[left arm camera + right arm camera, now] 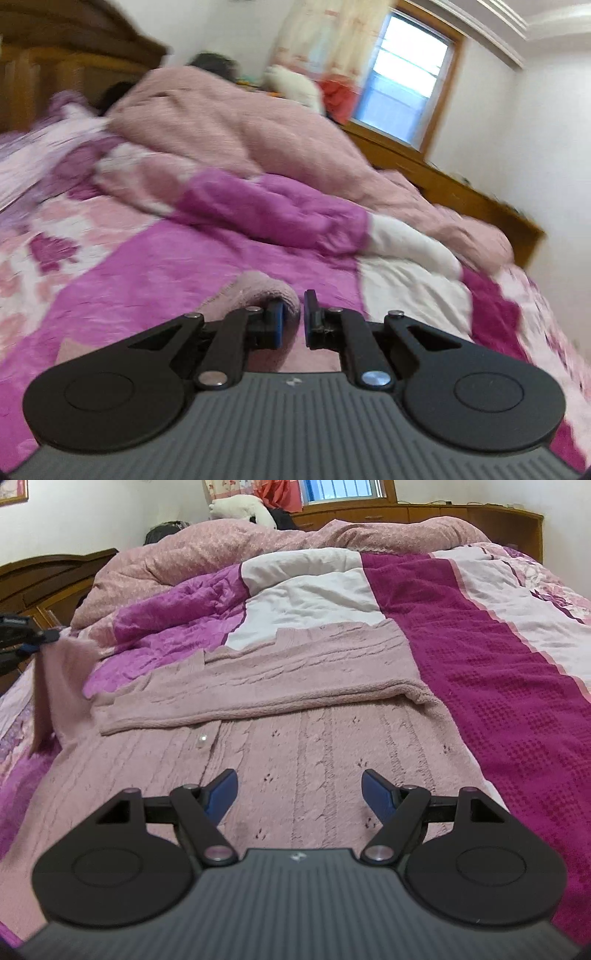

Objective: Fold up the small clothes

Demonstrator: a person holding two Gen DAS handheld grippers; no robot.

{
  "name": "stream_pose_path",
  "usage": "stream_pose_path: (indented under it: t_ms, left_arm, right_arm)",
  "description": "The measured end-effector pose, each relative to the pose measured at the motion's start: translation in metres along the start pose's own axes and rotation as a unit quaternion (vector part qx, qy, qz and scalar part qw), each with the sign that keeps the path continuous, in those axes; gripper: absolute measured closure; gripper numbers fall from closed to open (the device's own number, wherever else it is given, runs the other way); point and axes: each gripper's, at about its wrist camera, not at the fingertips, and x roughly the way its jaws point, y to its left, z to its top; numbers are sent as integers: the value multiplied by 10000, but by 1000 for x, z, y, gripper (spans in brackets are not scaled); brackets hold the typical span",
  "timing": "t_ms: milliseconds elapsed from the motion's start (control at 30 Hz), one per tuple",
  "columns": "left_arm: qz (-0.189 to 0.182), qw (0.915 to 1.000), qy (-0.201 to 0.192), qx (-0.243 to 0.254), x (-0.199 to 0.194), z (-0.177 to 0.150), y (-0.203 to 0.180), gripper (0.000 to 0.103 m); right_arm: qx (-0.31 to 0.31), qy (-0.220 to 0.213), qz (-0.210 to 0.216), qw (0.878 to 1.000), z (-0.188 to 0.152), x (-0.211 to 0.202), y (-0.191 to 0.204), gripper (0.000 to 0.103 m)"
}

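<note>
My left hand-held gripper (293,317) is pinched narrow on a fold of the pink cardigan (295,746); in my right view it holds the sleeve (62,679) up at the left edge, though blur leaves the exact grip hard to make out. My right hand-held gripper (299,794) hovers wide above the cardigan's body, nothing between its pads. The cardigan lies flat on the bed's quilt (498,701), its other sleeve (258,694) folded across the chest, near a button (201,740).
</note>
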Motion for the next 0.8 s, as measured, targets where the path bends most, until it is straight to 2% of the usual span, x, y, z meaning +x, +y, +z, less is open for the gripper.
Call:
stream_pose_path:
  t_ms: [67,233,333,433,533,600,633,667,700,733,800]
  left_arm:
    - [-127,9995,168,216,6,-11,-24,91]
    - [-175,9940,981,446,42,-52,-59,91]
    - [-87,9891,1408,428,61,-78,-62,90]
    - [-21,9839,1780,172,77,-94,-46,87]
    - [52,9799,1986,-187,78,-98,-31,68]
    - [51,9788,2034,-246,69,-95,-32,38]
    - [129,9787,2044,-108,63,-91,-36,31]
    - [237,9791,2019,60,56,-87,-41,19]
    - [454,9789,1969,292,45,-84,-47,12]
    - [644,9778,1942,460,34,-80,-51,10]
    - [769,9777,1891,488,13,-74,-52,7]
  right_arm:
    - [50,-15,3,10000,0,-1,-2,28]
    - [120,-19,25,9999,-1,-3,-7,28]
    - [156,-12,26,9999,-1,-3,-10,28]
    - [193,-35,39,9998,1,-4,-11,28]
    - [168,-39,105,9998,3,-3,-10,28]
    - [115,-27,159,9998,6,-1,-6,28]
    - [75,-29,194,9998,8,-1,-4,28]
    - [24,-31,234,9997,10,0,-1,28]
    - [-43,-42,279,9996,13,1,3,28]
    - [-111,-56,319,9994,15,2,8,28]
    - [-259,-89,430,9987,21,5,20,28]
